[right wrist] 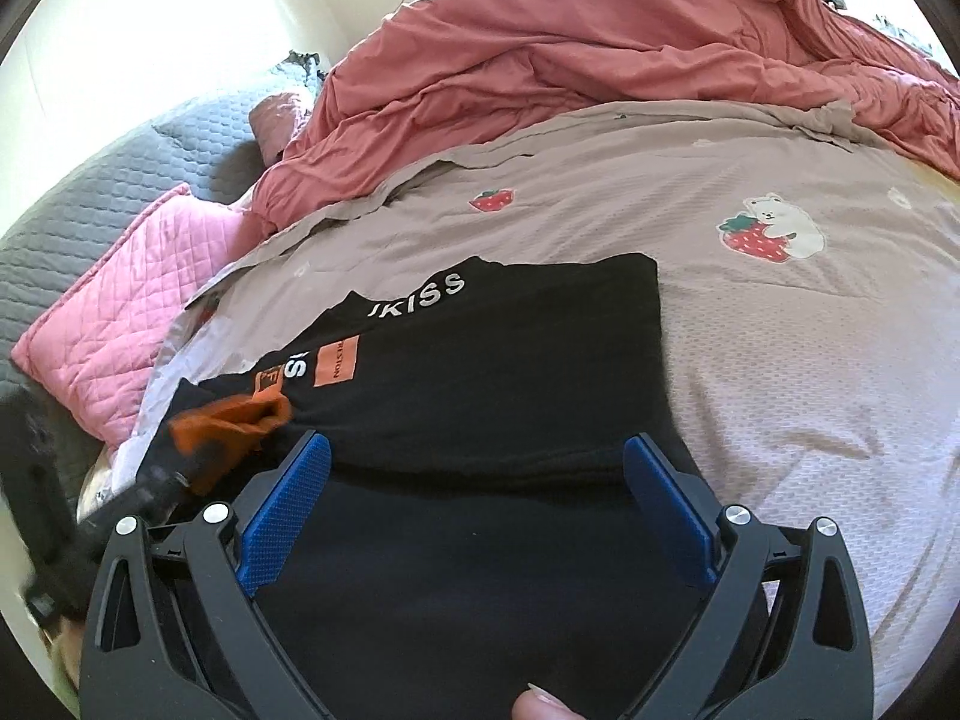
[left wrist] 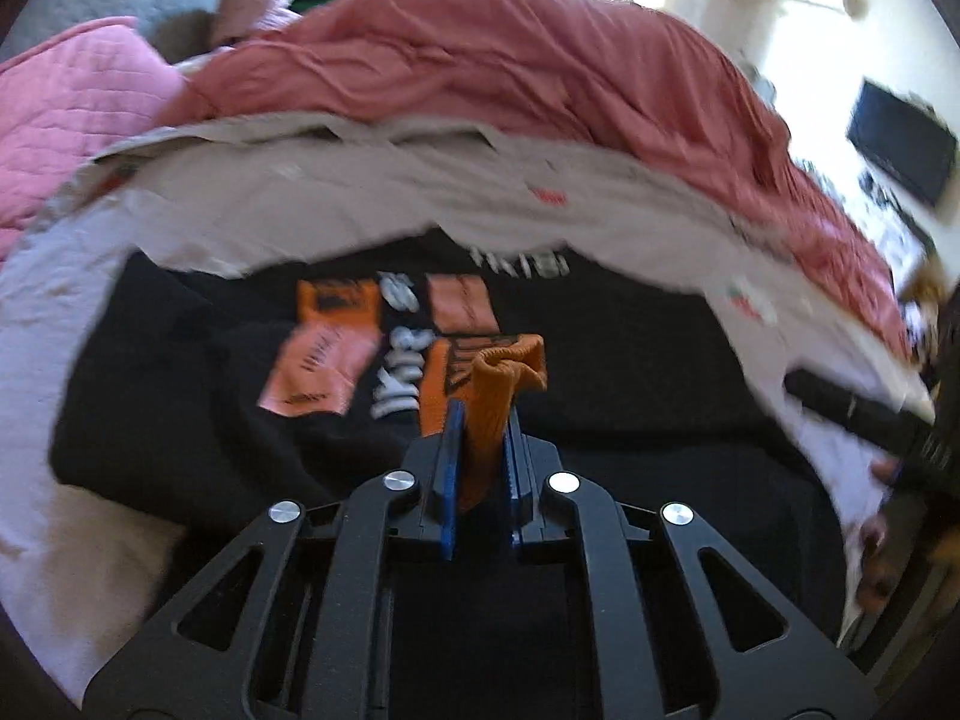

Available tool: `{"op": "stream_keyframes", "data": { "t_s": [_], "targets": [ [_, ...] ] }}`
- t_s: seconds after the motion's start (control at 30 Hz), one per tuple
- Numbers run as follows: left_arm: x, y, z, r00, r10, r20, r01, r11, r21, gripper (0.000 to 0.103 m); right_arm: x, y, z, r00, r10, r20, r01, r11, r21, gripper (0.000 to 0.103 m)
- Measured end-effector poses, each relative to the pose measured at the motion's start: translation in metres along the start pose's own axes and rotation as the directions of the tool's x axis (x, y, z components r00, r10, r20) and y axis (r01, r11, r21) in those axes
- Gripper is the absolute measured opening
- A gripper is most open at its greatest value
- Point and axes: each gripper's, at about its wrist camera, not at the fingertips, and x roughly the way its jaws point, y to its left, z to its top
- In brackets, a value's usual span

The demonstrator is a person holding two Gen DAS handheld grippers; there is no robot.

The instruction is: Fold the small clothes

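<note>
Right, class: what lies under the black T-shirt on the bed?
The black T-shirt lies on a beige bedsheet printed with strawberries, which shows around its far and side edges. Whatever lies directly beneath the shirt is covered.

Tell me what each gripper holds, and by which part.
The left gripper pinches an orange sock just below its ribbed cuff. The right gripper is open above the black shirt, holding nothing.

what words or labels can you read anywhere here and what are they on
"KISS", white letters on the black shirt, upper edge; a letter before the K is cut off.
"S", white, lower on the same shirt, the end of a word mostly hidden.
"PRISTON" or similar, tiny black print on the orange patch; not certain.
Other orange patches and white lettering in the left wrist view: too blurred to read.
The bedsheet has strawberry and bear pictures, no words.
</note>
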Motion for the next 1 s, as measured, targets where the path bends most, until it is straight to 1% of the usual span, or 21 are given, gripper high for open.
{"op": "stream_keyframes", "data": {
  "t_s": [0.03, 0.07, 0.1, 0.17, 0.2, 0.27, 0.33, 0.4, 0.5, 0.57, 0.6, 0.67, 0.73, 0.77, 0.8, 0.83, 0.87, 0.97, 1.0],
  "targets": [
    [0.003, -0.001, -0.005, 1.000, -0.003, -0.015, 0.004, 1.000, 0.013, 0.009, 0.001, -0.001, 0.000, 1.000, 0.005, -0.004, -0.005, 1.000, 0.004, 0.098],
    [0.006, -0.004, -0.007, 1.000, -0.011, -0.024, 0.011, 1.000, 0.019, 0.015, 0.002, -0.001, -0.001, 1.000, 0.011, -0.010, -0.011, 1.000, 0.012, 0.098],
    [0.008, -0.005, -0.012, 0.999, -0.030, -0.042, 0.031, 0.999, 0.027, 0.018, 0.004, -0.001, -0.001, 1.000, 0.022, -0.019, -0.021, 1.000, 0.020, 0.098],
    [0.009, -0.008, -0.020, 0.996, -0.070, -0.060, 0.073, 0.997, 0.040, 0.020, 0.010, 0.001, -0.002, 0.998, 0.048, -0.042, -0.046, 0.998, 0.038, 0.098],
    [0.008, -0.010, -0.023, 0.995, -0.078, -0.065, 0.081, 0.995, 0.053, 0.021, 0.013, 0.004, -0.003, 0.997, 0.063, -0.052, -0.060, 0.997, 0.044, 0.098],
    [0.006, -0.013, -0.026, 0.993, -0.093, -0.066, 0.097, 0.993, 0.063, 0.029, 0.019, 0.014, -0.004, 0.993, 0.088, -0.075, -0.085, 0.995, 0.044, 0.098],
    [-0.001, -0.009, -0.027, 0.991, -0.119, -0.058, 0.122, 0.992, 0.042, 0.032, 0.027, 0.024, -0.005, 0.988, 0.113, -0.104, -0.109, 0.993, 0.041, 0.098],
    [-0.011, -0.002, -0.027, 0.992, -0.126, -0.032, 0.127, 0.992, 0.018, 0.041, 0.038, 0.038, -0.007, 0.977, 0.156, -0.145, -0.151, 0.988, 0.041, 0.098],
    [-0.026, 0.012, -0.027, 0.997, -0.080, 0.012, 0.080, 0.997, -0.007, 0.044, 0.056, 0.058, -0.010, 0.957, 0.200, -0.208, -0.195, 0.980, 0.045, 0.098],
    [-0.034, 0.022, -0.026, 0.999, -0.028, 0.038, 0.028, 1.000, -0.011, 0.048, 0.072, 0.073, -0.013, 0.940, 0.231, -0.252, -0.224, 0.973, 0.059, 0.098],
    [-0.038, 0.027, -0.025, 0.999, 0.007, 0.049, -0.007, 1.000, -0.010, 0.050, 0.075, 0.076, -0.014, 0.936, 0.234, -0.263, -0.226, 0.972, 0.060, 0.097],
    [-0.041, 0.037, -0.022, 0.996, 0.067, 0.063, -0.067, 0.998, -0.013, 0.059, 0.087, 0.086, -0.016, 0.930, 0.228, -0.288, -0.223, 0.974, 0.052, 0.096],
    [-0.045, 0.044, -0.019, 0.993, 0.091, 0.080, -0.089, 0.996, -0.025, 0.063, 0.096, 0.092, -0.020, 0.926, 0.219, -0.306, -0.214, 0.976, 0.052, 0.081],
    [-0.046, 0.048, -0.018, 0.991, 0.104, 0.090, -0.101, 0.994, -0.033, 0.066, 0.101, 0.096, -0.020, 0.928, 0.214, -0.306, -0.210, 0.977, 0.047, 0.079],
    [-0.048, 0.053, -0.017, 0.987, 0.122, 0.102, -0.118, 0.992, -0.045, 0.069, 0.103, 0.099, -0.021, 0.933, 0.199, -0.300, -0.198, 0.980, 0.034, 0.073],
    [-0.050, 0.056, -0.015, 0.984, 0.135, 0.113, -0.129, 0.990, -0.055, 0.070, 0.104, 0.101, -0.021, 0.936, 0.193, -0.296, -0.194, 0.981, 0.026, 0.064],
    [-0.052, 0.060, -0.014, 0.981, 0.149, 0.127, -0.142, 0.988, -0.065, 0.071, 0.105, 0.106, -0.021, 0.937, 0.195, -0.291, -0.200, 0.980, 0.016, 0.058],
    [-0.060, 0.075, -0.012, 0.971, 0.176, 0.160, -0.159, 0.980, -0.115, 0.072, 0.107, 0.115, -0.024, 0.935, 0.200, -0.291, -0.219, 0.975, -0.032, 0.027],
    [-0.060, 0.079, -0.012, 0.971, 0.177, 0.163, -0.157, 0.979, -0.130, 0.073, 0.105, 0.120, -0.024, 0.938, 0.199, -0.284, -0.225, 0.972, -0.061, 0.014]
  ]
}}
